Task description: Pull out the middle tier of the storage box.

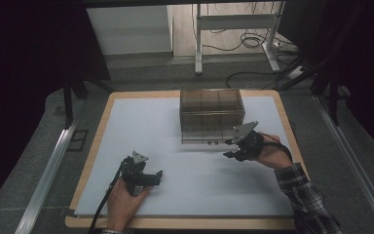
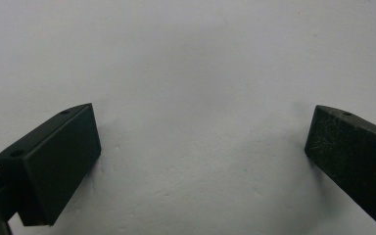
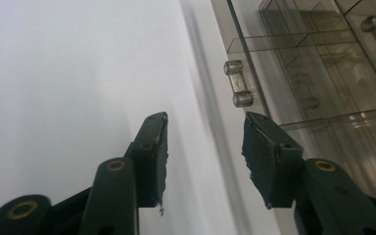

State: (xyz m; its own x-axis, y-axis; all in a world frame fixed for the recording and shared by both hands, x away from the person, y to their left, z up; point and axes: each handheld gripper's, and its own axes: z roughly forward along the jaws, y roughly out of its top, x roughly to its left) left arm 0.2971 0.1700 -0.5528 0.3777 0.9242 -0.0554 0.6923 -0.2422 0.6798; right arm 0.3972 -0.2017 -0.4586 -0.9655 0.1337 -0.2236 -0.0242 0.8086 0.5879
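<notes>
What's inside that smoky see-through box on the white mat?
The box is split by clear dividers into compartments, and those visible through its tinted walls look empty. Small clear knobs sit on its front. The right gripper hides a bit of its lower corner.

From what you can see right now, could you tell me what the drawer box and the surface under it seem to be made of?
Drawer box: likely smoke-tinted clear plastic or acrylic, glossy; the inner dividers show through its walls, and its small knobs look clear.
Surface: a matte white sheet, material unclear, lying on a board with a light wood-look edge.
</notes>
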